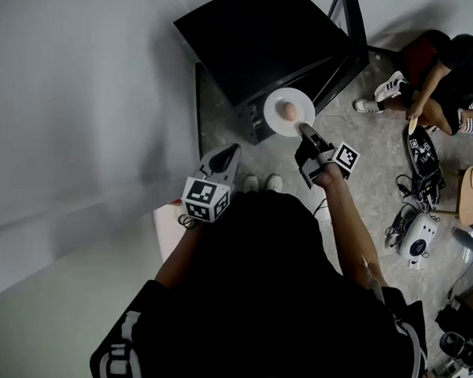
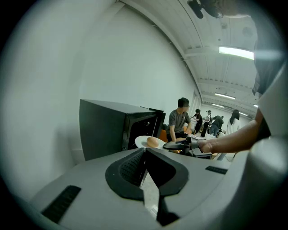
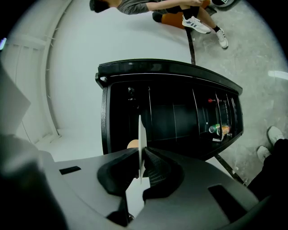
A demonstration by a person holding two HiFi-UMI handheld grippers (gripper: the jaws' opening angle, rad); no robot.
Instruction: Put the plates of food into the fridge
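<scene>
The right gripper (image 1: pixel 305 131) pinches the rim of a white plate (image 1: pixel 275 117) that carries one round bun-like piece of food (image 1: pixel 289 111). The plate juts out ahead of its jaws, just short of the black mini fridge (image 1: pixel 258 44), whose dark shelves lie open straight ahead. The left gripper (image 1: pixel 226 156), beside it, has its jaws pressed together on nothing. By my reading, this plate is still to be set inside.
</scene>
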